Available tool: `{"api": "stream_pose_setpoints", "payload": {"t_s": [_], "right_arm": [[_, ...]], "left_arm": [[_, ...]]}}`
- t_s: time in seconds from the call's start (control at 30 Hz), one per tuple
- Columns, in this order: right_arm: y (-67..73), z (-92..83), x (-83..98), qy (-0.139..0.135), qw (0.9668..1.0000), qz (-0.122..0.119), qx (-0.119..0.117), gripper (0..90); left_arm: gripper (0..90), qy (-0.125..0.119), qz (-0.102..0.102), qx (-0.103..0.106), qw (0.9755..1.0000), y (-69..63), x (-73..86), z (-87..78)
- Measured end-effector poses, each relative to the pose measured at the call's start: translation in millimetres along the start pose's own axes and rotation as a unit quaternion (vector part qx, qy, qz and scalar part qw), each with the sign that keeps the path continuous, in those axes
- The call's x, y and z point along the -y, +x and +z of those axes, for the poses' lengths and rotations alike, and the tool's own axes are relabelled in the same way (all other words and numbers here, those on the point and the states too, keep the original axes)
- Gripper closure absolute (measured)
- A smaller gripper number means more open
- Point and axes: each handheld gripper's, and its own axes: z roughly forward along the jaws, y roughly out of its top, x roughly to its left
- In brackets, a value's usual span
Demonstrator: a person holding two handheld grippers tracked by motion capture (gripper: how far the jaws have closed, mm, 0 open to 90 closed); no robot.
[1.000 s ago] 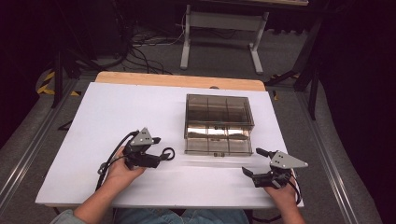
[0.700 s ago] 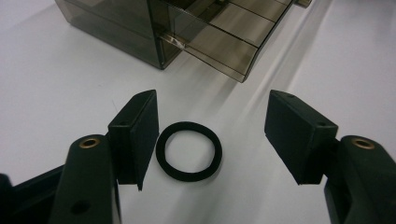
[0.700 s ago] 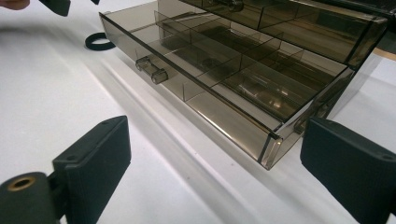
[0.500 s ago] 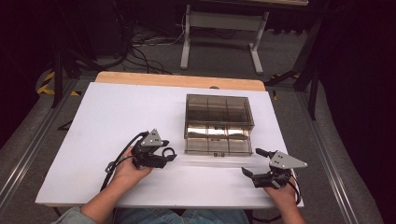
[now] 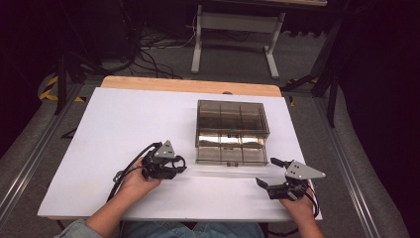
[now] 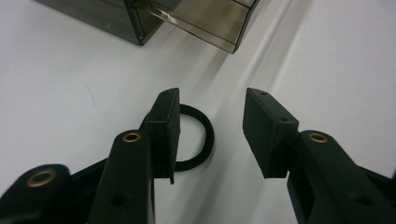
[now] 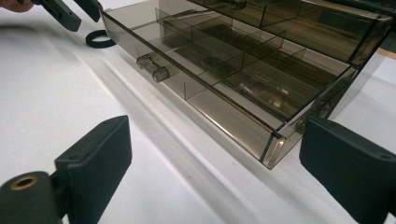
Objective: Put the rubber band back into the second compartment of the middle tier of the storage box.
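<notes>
A smoky clear drawer box (image 5: 232, 124) stands mid-table with its lower drawer (image 7: 196, 88) pulled out toward me. A black ring (image 6: 198, 140) lies flat on the white table just left of the drawer, and it is also in the right gripper view (image 7: 99, 38). My left gripper (image 5: 179, 166) hovers over it. Its jaws (image 6: 212, 100) have just been closing and stand apart. The ring lies partly under the left pad and is not pinched. My right gripper (image 5: 265, 173) is open wide, and the drawer's near corner (image 7: 273, 149) lies ahead of its jaws.
The white table top (image 5: 99, 144) has free room on its left half and behind the box. A wooden edge (image 5: 148, 84) runs along the far side. Cables and a metal stand (image 5: 233, 39) are on the floor beyond.
My left gripper has shifted slightly right toward the drawer's front, and its jaws have narrowed. The right gripper has stayed put.
</notes>
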Motion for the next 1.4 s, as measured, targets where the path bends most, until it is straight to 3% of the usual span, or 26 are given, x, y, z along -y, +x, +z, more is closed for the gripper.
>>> {"api": "stream_pose_setpoints", "payload": {"t_s": [0.33,0.6,0.8,0.93,1.1,1.27,1.4], "right_arm": [[0.2,0.4,-0.1,0.002,1.0,0.001,-0.001,10.1],[0.3,1.1,0.1,0.004,1.0,0.001,-0.003,10.3],[0.3,1.2,0.1,0.004,1.0,0.001,-0.002,10.3],[0.3,1.1,0.1,0.004,1.0,0.001,-0.002,10.3],[0.4,1.1,0.0,0.004,1.0,0.0,-0.002,10.3],[0.6,1.0,0.0,0.004,1.0,-0.001,-0.003,10.3],[0.8,1.3,0.0,0.004,1.0,-0.002,-0.003,10.3]], "left_arm": [[66.1,0.038,0.009,0.01,0.9992,-0.4,1.4,10.6],[76.4,0.057,0.01,-0.012,0.9982,-1.1,1.7,14.3],[85.6,0.061,0.014,-0.017,0.9979,-1.8,1.8,15.3],[86.2,0.062,0.021,-0.025,0.9975,-3.2,1.2,14.8],[86.5,0.041,0.024,-0.034,0.9983,-5.0,-0.6,8.5],[86.5,0.0,0.01,-0.038,0.9992,-2.8,-0.8,-3.7],[86.5,-0.012,0.006,-0.038,0.9992,-2.3,-0.8,-7.8]]}}
